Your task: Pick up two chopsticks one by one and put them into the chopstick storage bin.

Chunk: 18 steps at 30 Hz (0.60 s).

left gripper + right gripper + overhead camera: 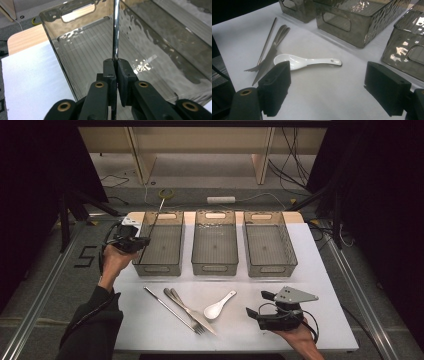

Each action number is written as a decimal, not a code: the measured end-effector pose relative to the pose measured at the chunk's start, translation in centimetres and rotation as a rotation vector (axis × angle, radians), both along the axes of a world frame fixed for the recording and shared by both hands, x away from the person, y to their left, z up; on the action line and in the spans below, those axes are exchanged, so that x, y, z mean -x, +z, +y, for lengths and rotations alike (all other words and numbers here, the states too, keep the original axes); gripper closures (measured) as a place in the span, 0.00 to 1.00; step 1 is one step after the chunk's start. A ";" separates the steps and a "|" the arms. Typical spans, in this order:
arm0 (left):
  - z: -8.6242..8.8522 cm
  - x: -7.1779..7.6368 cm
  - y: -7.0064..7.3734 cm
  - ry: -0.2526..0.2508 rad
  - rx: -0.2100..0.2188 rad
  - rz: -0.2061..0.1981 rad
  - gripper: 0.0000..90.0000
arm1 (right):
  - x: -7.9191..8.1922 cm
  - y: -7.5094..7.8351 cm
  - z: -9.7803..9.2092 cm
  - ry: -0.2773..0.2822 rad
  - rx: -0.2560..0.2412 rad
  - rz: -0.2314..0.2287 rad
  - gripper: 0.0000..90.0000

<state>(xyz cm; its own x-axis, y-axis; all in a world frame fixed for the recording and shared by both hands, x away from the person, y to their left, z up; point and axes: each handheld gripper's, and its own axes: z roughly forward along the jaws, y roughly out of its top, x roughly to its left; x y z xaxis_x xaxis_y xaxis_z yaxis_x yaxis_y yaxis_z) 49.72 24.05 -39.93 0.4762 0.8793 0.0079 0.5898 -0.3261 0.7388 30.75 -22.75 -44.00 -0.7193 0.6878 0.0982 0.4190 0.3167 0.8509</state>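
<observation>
High view first: three smoky translucent plastic bins in a row at the far side of the white table (320,285) — left bin (161,257), middle bin (215,255), right bin (270,252) — all looking bare inside, as far as can be told. Left gripper (140,241) up at the near left corner of the left bin, pinching a thin shiny metal rod (159,210), most likely a chopstick, slanting up and away over that bin. Still lying on the table in front of the bins: another slim metal stick (167,304), a silver fork (186,312) and a silver table knife (192,312) crossed over each other, and a white ceramic soup spoon (218,307) just to their right. Right gripper (265,306) hanging near the front right of the table, well apart from the cutlery.

Left gripper view: jaws squeezed tight on the rod (115,30), right above the left bin's (62,55) ribbed floor. Not released yet.

Right gripper view: jaws spread wide, nothing between them, pointed at the spoon (307,62), with the fork (262,57) and knife (272,57) beyond it.

So, early days by the look of it: first piece about to drop, nothing sorted yet, four pieces left on the table. Spoon probably next for the right side.
</observation>
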 end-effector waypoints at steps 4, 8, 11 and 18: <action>0.1 -0.1 -0.2 0.006 0.001 0.007 0.94 | 0.0 0.0 -0.1 -0.002 0.000 -0.003 0.25; 0.0 -0.1 -0.5 0.007 -0.003 0.015 0.94 | 0.0 0.0 0.0 -0.001 0.002 0.000 0.25; 0.1 -0.2 -0.8 0.009 -0.001 0.026 0.94 | 0.0 0.0 0.0 0.001 0.002 -0.001 0.25; 0.3 -0.5 -1.4 0.024 0.002 0.054 0.94 | 0.0 0.0 0.0 0.001 0.003 0.002 0.25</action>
